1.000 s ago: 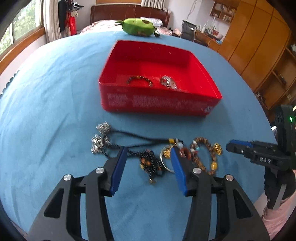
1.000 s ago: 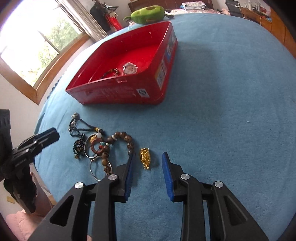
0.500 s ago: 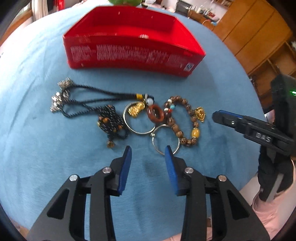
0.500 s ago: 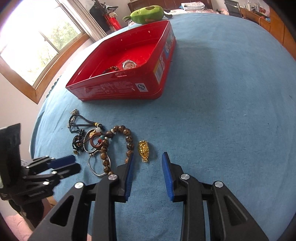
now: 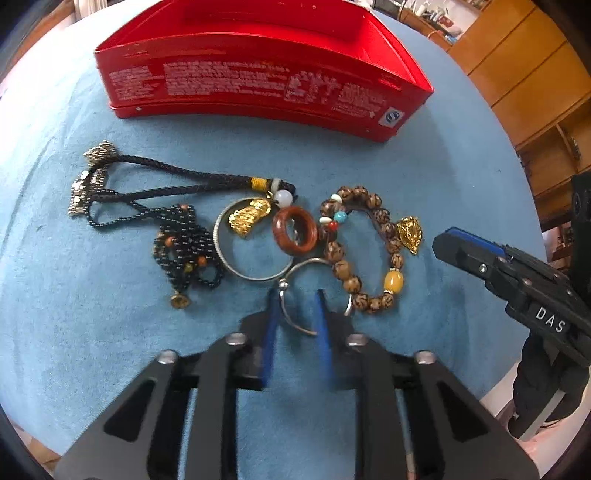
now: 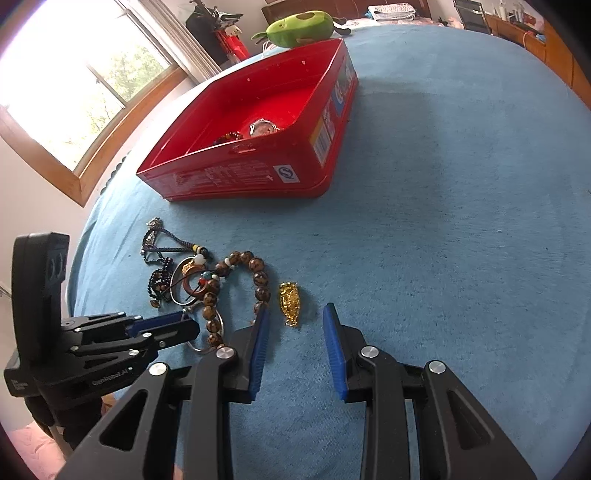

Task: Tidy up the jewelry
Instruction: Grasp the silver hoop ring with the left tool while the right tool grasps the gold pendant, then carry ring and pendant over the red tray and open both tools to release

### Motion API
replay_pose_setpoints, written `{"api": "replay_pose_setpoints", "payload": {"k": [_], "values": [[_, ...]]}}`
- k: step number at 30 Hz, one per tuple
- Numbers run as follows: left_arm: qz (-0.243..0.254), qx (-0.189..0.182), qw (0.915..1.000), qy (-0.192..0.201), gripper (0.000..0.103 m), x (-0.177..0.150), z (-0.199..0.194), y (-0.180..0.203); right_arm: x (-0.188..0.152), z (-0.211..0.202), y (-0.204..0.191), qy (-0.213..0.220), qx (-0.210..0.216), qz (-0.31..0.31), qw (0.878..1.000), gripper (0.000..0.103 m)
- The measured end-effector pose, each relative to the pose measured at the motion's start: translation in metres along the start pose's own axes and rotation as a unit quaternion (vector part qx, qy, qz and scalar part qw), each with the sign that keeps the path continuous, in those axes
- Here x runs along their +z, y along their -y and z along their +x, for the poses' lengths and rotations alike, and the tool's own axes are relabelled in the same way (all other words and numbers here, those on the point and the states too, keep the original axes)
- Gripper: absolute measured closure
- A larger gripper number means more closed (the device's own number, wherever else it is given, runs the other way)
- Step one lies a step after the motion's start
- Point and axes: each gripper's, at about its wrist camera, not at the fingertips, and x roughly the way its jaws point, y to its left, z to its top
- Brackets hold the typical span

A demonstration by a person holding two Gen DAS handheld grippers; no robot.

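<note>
Jewelry lies in a cluster on the blue cloth before a red tin [image 5: 258,85]. My left gripper [image 5: 295,299] is low over the cloth, its jaws narrowed around the near rim of a thin silver bangle [image 5: 291,291] with a gap still showing. Beside it lie a wooden bead bracelet [image 5: 369,251], a brown ring [image 5: 294,235], a larger silver bangle [image 5: 251,273], a black cord necklace [image 5: 166,184] and black beads [image 5: 184,251]. My right gripper [image 6: 293,314] is open, its jaws either side of a gold pendant [image 6: 289,302]. The tin [image 6: 258,155] holds a watch [image 6: 263,127] and a dark bracelet [image 6: 227,136].
A green avocado plush [image 6: 303,27] lies beyond the tin. A window [image 6: 74,74] is at the left and wooden cabinets [image 5: 517,74] at the right. Blue cloth [image 6: 461,221] spreads to the right of the tin.
My left gripper has pulled back, then come down and forward over the thin silver bangle, its jaws closing in. My right gripper has stayed open by the gold pendant.
</note>
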Motion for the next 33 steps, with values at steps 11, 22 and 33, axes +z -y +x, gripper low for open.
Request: {"api": "replay_pose_setpoints", "payload": {"k": [11,22,33], "values": [[-0.006,-0.016,0.9997,0.015,0.101,-0.002,-0.002,0.001,0.009,0.012,0.002,-0.019,0.001,0.011,1.0,0.072],[-0.012,-0.047,0.9982,0.036,0.102,-0.018,-0.031,-0.027,0.013,0.029,-0.015,-0.032,-0.021,-0.015,0.999,0.077],[-0.014,-0.057,0.9958,0.071,0.102,-0.02,-0.06,-0.044,0.011,0.011,-0.011,-0.007,-0.02,-0.001,1.0,0.093]]}}
